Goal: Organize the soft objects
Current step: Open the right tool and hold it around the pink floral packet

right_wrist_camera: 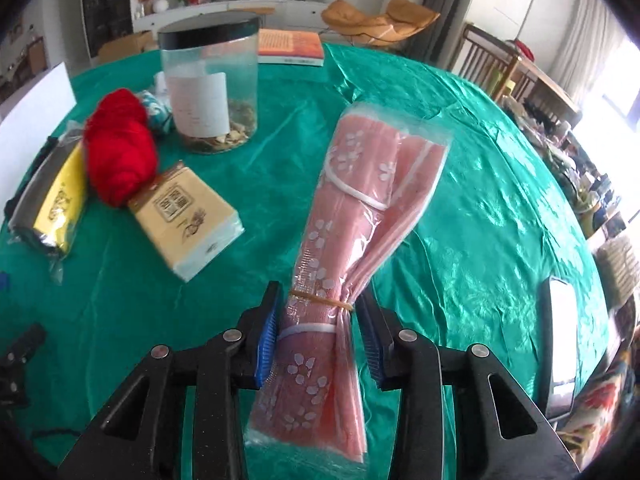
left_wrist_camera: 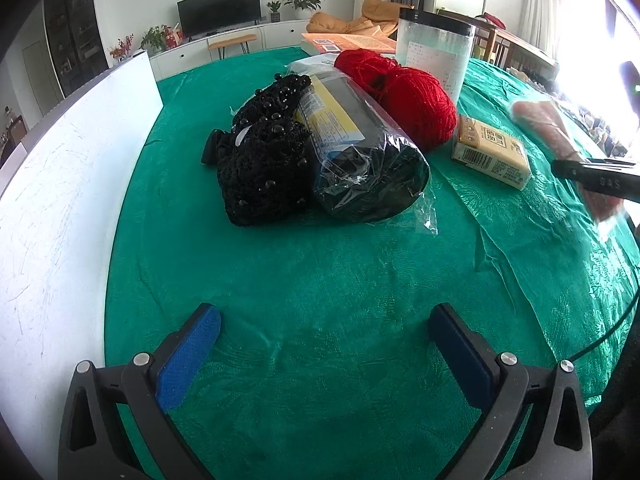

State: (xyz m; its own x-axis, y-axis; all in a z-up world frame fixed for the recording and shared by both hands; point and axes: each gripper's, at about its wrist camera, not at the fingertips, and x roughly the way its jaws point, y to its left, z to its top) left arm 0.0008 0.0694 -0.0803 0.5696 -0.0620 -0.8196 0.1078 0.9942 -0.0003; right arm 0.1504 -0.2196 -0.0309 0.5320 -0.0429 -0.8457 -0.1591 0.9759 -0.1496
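Note:
My right gripper (right_wrist_camera: 318,330) is shut on a pink flowered cloth in a clear bag (right_wrist_camera: 356,200), bound by a rubber band, and holds it above the green tablecloth (right_wrist_camera: 480,220). The bag also shows at the right edge of the left wrist view (left_wrist_camera: 552,128). My left gripper (left_wrist_camera: 324,344) is open and empty, low over the cloth. Ahead of it lie a black beaded knit piece (left_wrist_camera: 260,152), a dark wrapped roll with a yellow label (left_wrist_camera: 360,160) and red yarn (left_wrist_camera: 404,92). The yarn (right_wrist_camera: 120,156) and roll (right_wrist_camera: 52,204) also show in the right wrist view.
A yellow tissue pack (left_wrist_camera: 492,152) (right_wrist_camera: 184,220) lies right of the yarn. A clear jar with a black lid (right_wrist_camera: 212,80) (left_wrist_camera: 434,52) and an orange book (right_wrist_camera: 290,46) stand further back. A white board (left_wrist_camera: 60,184) borders the left. A phone (right_wrist_camera: 560,336) lies at the right edge.

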